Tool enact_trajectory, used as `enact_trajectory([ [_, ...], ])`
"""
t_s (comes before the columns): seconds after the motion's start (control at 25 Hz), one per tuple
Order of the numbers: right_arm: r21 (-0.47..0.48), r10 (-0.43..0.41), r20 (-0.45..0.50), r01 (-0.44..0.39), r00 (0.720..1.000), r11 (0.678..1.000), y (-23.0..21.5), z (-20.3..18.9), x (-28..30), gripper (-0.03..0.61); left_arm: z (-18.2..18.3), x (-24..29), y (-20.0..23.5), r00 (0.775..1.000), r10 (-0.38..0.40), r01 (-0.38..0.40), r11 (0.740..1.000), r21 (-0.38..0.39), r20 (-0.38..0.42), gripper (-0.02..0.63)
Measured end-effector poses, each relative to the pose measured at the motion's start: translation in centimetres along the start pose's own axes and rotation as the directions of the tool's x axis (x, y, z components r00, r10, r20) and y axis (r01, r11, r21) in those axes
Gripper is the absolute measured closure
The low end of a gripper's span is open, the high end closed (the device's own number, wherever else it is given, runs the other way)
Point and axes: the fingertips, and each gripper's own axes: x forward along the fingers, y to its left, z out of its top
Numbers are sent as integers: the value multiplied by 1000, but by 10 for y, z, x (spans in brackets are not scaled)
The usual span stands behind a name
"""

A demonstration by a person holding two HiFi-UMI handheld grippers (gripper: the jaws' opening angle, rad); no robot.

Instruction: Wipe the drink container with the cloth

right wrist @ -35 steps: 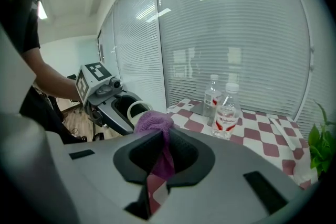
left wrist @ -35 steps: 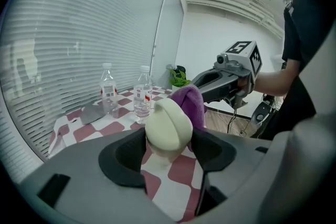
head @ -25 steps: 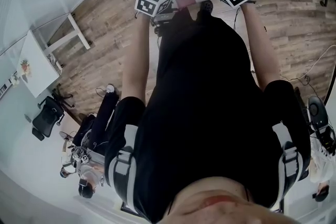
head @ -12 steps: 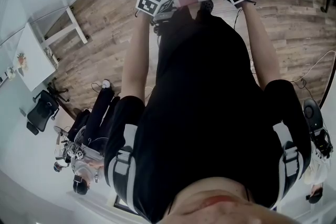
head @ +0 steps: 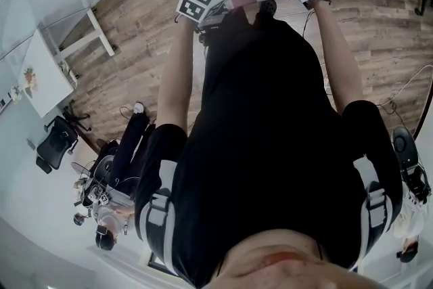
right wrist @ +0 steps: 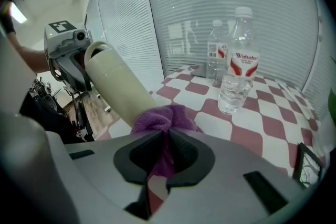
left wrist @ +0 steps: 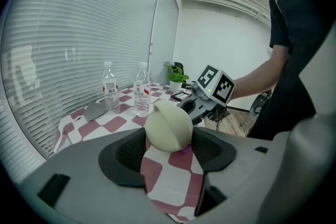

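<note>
My left tongs (left wrist: 169, 140) are clamped on one rounded end of the cream container (left wrist: 168, 126), pads pressing it from both sides. The container lies on its side in the air, above the near edge of the desk (right wrist: 273, 128), which has a red and white check cover. From the head view it runs across between my two tongs, left to right.

My right tongs (right wrist: 165, 152) are nearly closed, pinching the purple cloth (right wrist: 165, 118). A bunched fold of it stands out in front of the pads, and a strip hangs down between them. The bunched part presses against the side of the container at the end away from my left tongs. In the right gripper view the container slants up and away from the cloth to my left tongs.

Two clear water bottles (right wrist: 239, 68) with red and white labels stand upright, close together, further in on the desk, well apart from the container. A dark picture frame (right wrist: 310, 165) lies near the desk's right edge. A small green plant (left wrist: 177, 77) stands at the far end.
</note>
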Motion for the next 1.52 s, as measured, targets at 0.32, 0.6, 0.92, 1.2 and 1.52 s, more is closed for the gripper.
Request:
enact_trajectory([
  [0.32,-30,80,107,-77,991,997,13,55,-23,532,3,1,-11,1000,-15,15,995,99,-2,321],
  [0.6,-113,131,208,-110,969,988,33,109,-45,532,7,5,-19,1000,-18,18,984,178,-3,321],
  [0.92,-118,179,208,-157,962,981,39,116,-31,532,4,6,-26,1000,-19,23,974,226,-20,321],
  [1.2,-33,129,135,-126,982,991,16,80,-5,532,1,4,-30,1000,-13,17,966,257,-16,321],
  [1.52,45,61,53,-63,997,997,-10,44,19,532,-4,3,-34,1000,-8,13,956,293,-19,321],
])
